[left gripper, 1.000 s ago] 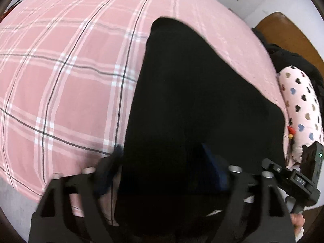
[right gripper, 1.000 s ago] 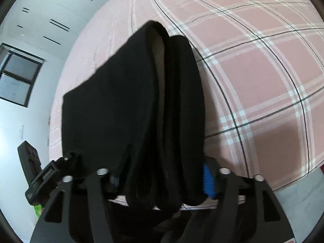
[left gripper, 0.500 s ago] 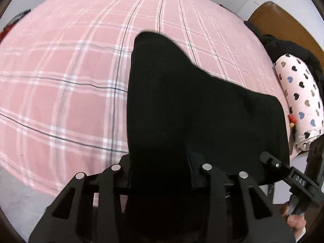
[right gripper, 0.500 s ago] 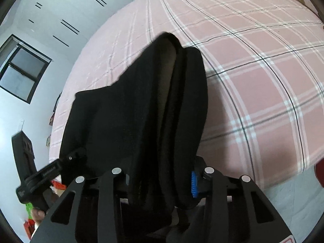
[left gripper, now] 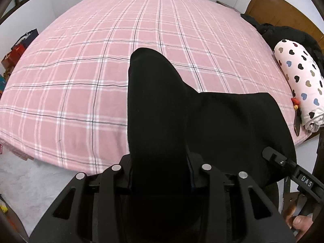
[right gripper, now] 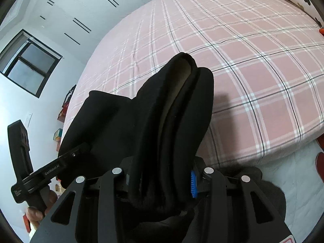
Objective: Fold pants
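Left wrist view: left gripper (left gripper: pixel 160 182) clamps black pants (left gripper: pixel 162 121); right gripper (right gripper: pixel 160 179) clamps opposite edge. Pants held raised over near edge of pink plaid bed (left gripper: pixel 81 70), stretched between grippers, likely keeping fold aligned before laying flat.

pants (left gripper: pixel 158 109) between both claws | bed (left gripper: pixel 81 85) beyond | pillow (left gripper: pixel 299 81) right

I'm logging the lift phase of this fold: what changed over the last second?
Both grippers, left and right, drew back and up from the pink plaid bed, carrying the black pants along; more of the bed shows now. Both stay clamped on the pants, stretched between them.
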Demonstrator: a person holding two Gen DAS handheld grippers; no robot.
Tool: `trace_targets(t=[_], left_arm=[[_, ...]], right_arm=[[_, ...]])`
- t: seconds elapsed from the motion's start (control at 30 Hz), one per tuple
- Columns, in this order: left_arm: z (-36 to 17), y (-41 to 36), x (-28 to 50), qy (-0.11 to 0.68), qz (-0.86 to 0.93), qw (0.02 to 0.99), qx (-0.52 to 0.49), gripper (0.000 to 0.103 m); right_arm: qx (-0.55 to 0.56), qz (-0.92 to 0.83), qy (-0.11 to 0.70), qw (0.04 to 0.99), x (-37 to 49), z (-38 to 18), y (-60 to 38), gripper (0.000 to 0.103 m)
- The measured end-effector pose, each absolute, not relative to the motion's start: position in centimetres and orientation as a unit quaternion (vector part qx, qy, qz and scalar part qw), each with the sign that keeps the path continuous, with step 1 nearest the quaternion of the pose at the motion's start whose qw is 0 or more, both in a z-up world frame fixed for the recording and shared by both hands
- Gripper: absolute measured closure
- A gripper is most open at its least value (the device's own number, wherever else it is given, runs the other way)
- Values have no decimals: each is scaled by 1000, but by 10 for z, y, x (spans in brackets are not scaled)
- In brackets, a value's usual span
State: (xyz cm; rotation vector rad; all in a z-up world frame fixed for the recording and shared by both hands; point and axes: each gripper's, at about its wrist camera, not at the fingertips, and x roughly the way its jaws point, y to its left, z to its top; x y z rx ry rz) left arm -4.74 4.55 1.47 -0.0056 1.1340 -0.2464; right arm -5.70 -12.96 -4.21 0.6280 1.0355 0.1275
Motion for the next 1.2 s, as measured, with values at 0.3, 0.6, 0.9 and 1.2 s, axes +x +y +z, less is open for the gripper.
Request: trace_targets(t=[0.3, 0.6, 0.9, 1.2], left_arm=[[36, 41, -65, 533, -111, 838, 21, 67], [68, 46, -76, 520, -121, 846, 11, 67], [135, 53, -66, 465, -142, 874, -19, 67], [204, 51, -1, 375, -169, 911, -41, 66]], right_arm=[[296, 76, 479, 823, -77, -34, -109, 66], [304, 93, 452, 834, -93, 1, -112, 66], [294, 111, 384, 868, -78, 76, -125, 66], [260, 137, 303, 907, 2, 148, -150, 66]])
